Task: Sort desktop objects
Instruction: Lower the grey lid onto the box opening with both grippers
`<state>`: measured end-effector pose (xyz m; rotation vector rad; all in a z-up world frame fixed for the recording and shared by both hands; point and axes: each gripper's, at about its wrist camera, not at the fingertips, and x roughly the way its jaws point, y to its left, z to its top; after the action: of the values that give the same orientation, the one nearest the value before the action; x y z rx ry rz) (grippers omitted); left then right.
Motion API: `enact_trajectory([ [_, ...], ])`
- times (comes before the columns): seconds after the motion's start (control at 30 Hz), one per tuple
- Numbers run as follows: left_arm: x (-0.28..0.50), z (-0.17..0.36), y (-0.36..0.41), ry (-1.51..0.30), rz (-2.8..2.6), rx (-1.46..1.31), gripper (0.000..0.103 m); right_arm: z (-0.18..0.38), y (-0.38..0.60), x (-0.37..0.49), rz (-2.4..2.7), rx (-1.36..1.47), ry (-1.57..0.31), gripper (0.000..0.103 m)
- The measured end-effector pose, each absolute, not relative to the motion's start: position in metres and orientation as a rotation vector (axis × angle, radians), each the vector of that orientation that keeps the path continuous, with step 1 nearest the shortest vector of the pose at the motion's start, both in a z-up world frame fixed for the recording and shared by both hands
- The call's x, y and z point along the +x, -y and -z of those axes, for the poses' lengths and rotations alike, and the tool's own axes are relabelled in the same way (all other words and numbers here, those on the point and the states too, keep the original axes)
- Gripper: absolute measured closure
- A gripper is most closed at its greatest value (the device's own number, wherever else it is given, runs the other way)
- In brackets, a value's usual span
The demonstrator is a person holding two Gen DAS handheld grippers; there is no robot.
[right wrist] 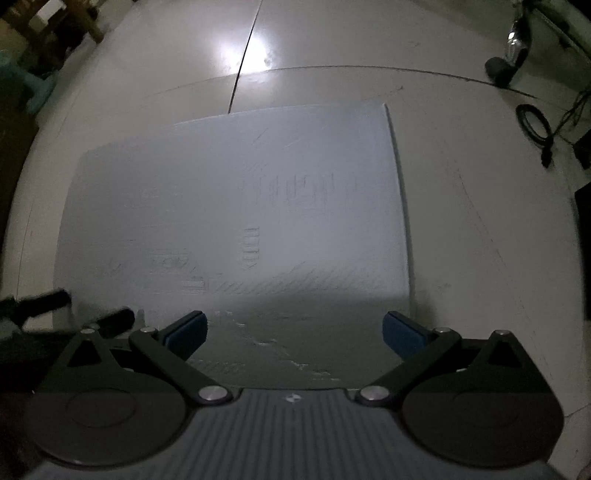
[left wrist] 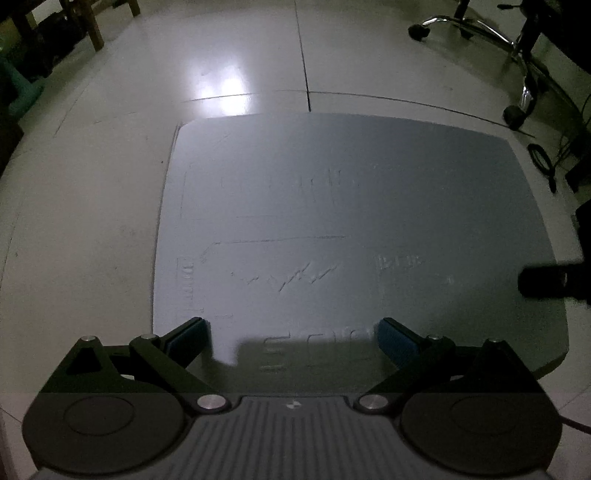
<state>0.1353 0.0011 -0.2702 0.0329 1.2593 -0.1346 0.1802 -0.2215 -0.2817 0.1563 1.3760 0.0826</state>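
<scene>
A grey desk surface (left wrist: 351,206) with faint scratch marks fills both views, and it also shows in the right wrist view (right wrist: 240,192). No loose desktop objects show on it. My left gripper (left wrist: 291,332) is open and empty above the desk's near edge. My right gripper (right wrist: 293,326) is open and empty above the desk's near part. The right gripper's dark tip (left wrist: 546,282) pokes in at the right of the left wrist view. The left gripper's dark fingers (right wrist: 40,302) show blurred at the lower left of the right wrist view.
Pale tiled floor (left wrist: 110,184) surrounds the desk. An office chair base with castors (left wrist: 517,55) stands at the far right. Black cables (right wrist: 535,125) lie on the floor at right. Wooden furniture legs (left wrist: 92,26) and a teal object (left wrist: 22,92) are at the far left.
</scene>
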Motion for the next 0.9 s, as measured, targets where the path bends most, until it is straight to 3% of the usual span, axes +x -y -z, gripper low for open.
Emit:
enact_trajectory([
  [0.9, 0.147, 0.297, 0.014, -1.241, 0.107, 0.117, 0.0, 0.3, 0.227, 0.176, -0.027, 0.126, -1.371, 0.0],
])
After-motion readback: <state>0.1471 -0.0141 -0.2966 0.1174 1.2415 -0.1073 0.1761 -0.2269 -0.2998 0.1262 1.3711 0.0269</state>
